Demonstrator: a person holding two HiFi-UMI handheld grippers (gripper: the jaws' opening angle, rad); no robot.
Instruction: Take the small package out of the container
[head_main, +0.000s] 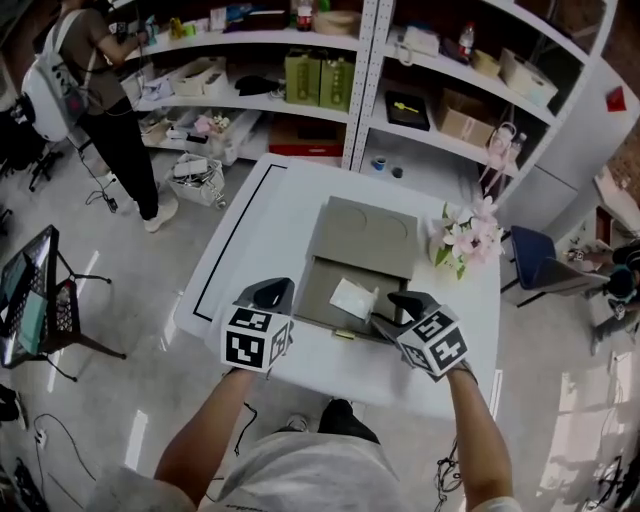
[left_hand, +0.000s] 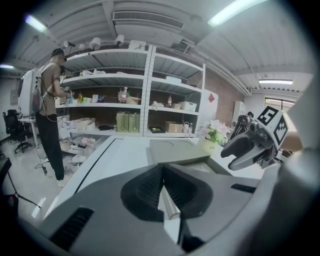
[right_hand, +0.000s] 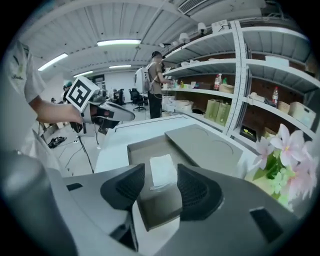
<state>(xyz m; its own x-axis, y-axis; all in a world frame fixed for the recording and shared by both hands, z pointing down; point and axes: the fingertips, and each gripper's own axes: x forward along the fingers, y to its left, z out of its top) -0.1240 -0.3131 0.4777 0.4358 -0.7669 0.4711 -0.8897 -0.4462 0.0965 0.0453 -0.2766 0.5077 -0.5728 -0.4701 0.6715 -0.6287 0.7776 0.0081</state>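
My right tongs (right_hand: 161, 186), spread and empty, hover at the container's (head_main: 315, 295) near edge, the small package (head_main: 353, 298) lying flat inside just beyond; I should lower straight, straddle its sides, then pinch gently; my left tongs (left_hand: 161, 192) are pressed together, empty.

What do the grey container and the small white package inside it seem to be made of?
Container: probably cardboard or rigid board, matte grey, with flat thin walls and no shine. Package: seemingly soft plastic wrap or paper, white and slightly wrinkled; I can't tell which.

Lab-style workroom: white stocked shelving (head_main: 362, 60), white worktable (head_main: 270, 220), office chair (left_hand: 14, 127).
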